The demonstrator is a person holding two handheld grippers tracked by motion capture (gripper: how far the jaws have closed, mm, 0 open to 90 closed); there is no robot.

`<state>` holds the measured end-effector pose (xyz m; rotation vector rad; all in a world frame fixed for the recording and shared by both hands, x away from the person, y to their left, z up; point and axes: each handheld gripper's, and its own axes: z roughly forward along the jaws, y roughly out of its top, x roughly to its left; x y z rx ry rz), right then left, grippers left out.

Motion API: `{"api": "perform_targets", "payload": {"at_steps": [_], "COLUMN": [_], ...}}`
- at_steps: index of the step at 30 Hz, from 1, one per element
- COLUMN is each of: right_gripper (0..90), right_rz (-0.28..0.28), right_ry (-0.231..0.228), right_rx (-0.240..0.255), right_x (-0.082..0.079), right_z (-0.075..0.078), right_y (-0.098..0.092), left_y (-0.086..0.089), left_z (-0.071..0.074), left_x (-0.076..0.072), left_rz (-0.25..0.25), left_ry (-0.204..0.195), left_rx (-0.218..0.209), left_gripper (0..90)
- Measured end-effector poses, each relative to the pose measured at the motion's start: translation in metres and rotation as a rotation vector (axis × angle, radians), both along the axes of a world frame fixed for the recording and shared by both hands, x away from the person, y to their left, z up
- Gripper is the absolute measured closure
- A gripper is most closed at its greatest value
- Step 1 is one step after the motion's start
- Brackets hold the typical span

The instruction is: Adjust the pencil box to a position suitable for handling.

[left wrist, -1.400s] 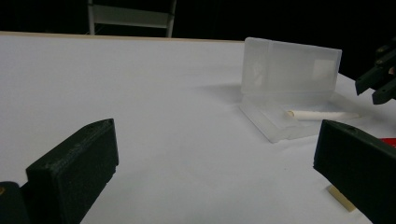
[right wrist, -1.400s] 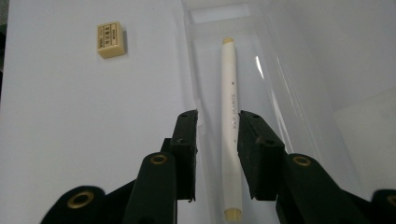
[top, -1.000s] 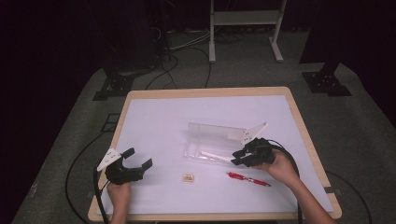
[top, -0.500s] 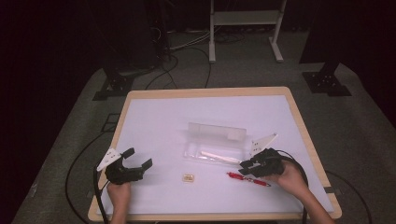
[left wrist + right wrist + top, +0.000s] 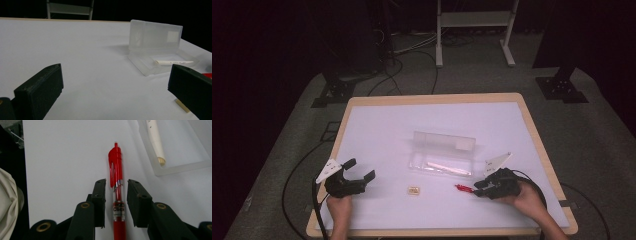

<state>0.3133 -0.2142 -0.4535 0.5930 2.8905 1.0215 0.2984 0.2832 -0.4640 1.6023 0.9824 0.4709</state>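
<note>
High view: my right gripper is low on the counter, jaws apart and straddling the red pen, whose tip end sticks out toward the counter's middle. My guess is it's placed like that to clamp the barrel. My left gripper sits near the front left corner, jaws wide apart, nothing in them, parked out of the way. The clear pencil case lies open mid-counter, lid up, with a white pen inside. A small tan eraser lies between the two grippers.

Left gripper view: jaws well apart and empty. The case is ahead to the right, white pen in its tray, eraser just beside the right jaw.

Right gripper view: the red pen lies flat between the jaws along their line, small gaps on both sides, pads not pressing. The case tray is near on the right, so lifting the pen there looks unobstructed; only the tray rim needs clearing.
</note>
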Motion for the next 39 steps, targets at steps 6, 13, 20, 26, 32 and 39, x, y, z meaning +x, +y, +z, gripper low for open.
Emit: {"api": "perform_targets", "payload": {"at_steps": [6, 13, 20, 26, 32, 39], "right_gripper": [71.1, 74.9, 78.5, 79.0, 79.0, 79.0], "right_rz": [0.001, 0.011, 0.012, 0.020, 0.018, 0.019], "right_ry": [-0.006, -0.014, -0.013, -0.020, -0.020, -0.035], "right_rx": [-0.016, -0.028, -0.027, -0.039, -0.034, -0.023], "right_x": [-0.001, 0.000, 0.000, 0.000, 0.000, 0.000], "right_z": [-0.005, -0.007, -0.007, -0.006, -0.005, 0.004], "right_y": [-0.001, -0.002, -0.002, -0.001, -0.001, 0.001], "left_y": [0.000, 0.000, 0.001, 0.001, 0.001, 0.001], "left_z": [0.000, 0.000, 0.000, 0.000, 0.000, 0.000], "left_x": [0.000, 0.000, 0.000, 0.000, -0.001, -0.001], "left_rz": [-0.001, 0.000, 0.000, 0.000, -0.001, 0.000], "left_ry": [-0.001, -0.001, -0.002, -0.003, -0.004, -0.003], "left_rx": [-0.001, -0.007, -0.008, -0.009, -0.010, -0.010], "left_gripper": [0.0, 0.0, 0.0, 0.0, 0.0, 0.0]}}
